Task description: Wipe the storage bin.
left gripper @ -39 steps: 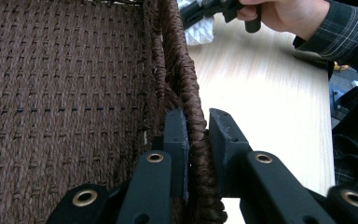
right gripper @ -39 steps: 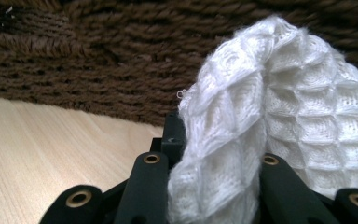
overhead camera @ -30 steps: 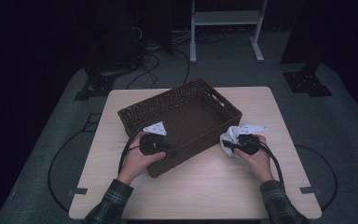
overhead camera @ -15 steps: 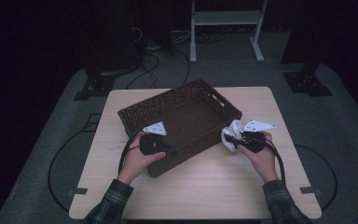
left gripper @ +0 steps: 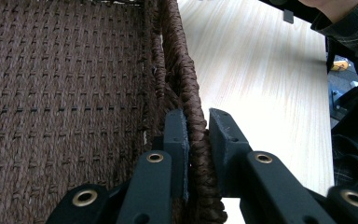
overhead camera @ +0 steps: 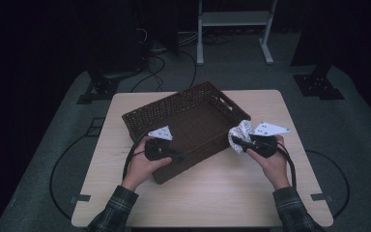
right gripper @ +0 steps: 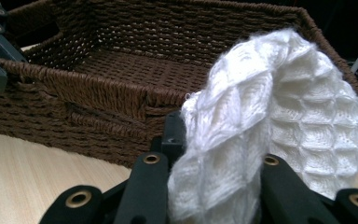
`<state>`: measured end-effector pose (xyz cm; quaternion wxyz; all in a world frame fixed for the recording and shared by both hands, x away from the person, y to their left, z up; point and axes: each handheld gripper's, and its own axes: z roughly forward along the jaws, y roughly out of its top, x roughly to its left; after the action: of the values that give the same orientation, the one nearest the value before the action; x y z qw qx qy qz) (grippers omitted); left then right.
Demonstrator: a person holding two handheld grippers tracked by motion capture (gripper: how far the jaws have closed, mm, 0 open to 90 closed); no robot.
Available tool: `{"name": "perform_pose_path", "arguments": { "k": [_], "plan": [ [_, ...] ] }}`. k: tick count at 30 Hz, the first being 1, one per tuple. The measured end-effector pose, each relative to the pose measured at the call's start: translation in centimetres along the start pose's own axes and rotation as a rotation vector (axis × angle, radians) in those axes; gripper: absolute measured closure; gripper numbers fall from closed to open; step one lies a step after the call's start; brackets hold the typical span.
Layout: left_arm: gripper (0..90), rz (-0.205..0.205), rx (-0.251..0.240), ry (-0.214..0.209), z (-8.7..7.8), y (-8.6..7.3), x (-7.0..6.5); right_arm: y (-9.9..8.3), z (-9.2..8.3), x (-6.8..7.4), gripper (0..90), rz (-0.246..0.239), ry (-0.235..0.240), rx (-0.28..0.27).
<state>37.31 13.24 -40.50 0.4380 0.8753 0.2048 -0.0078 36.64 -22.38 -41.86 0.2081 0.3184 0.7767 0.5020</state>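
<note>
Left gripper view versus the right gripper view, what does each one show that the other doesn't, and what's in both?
The left gripper view alone shows the left gripper clamped on the basket's near wall, one jaw inside and one outside, plus a plaid sleeve. The right gripper view alone shows the right gripper holding a white knitted cloth beside the basket. Both show the brown woven basket and the light wooden table.

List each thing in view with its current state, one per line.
Basket: upright on the table, nothing inside, near rim pinched.
Left gripper: shut on the basket's rim.
White cloth: bunched, lifted beside the basket.
Right gripper: shut on the cloth.
Table: bearing the basket.
</note>
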Motion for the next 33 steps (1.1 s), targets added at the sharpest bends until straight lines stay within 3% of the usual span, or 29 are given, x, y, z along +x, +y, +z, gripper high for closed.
{"name": "perform_pose_path", "arguments": {
  "k": [12, 33],
  "plan": [
    [77.4, 0.0, 0.0, -0.001, 0.0, 0.0, 0.0, -0.9, 1.3, 0.0, 74.5, 0.014, 0.014, 0.036],
    [77.5, -0.002, 0.0, -0.001, 0.0, 0.0, 0.0, -3.6, 3.8, -0.7, 74.6, 0.051, 0.02, 0.154]
  ]
}}
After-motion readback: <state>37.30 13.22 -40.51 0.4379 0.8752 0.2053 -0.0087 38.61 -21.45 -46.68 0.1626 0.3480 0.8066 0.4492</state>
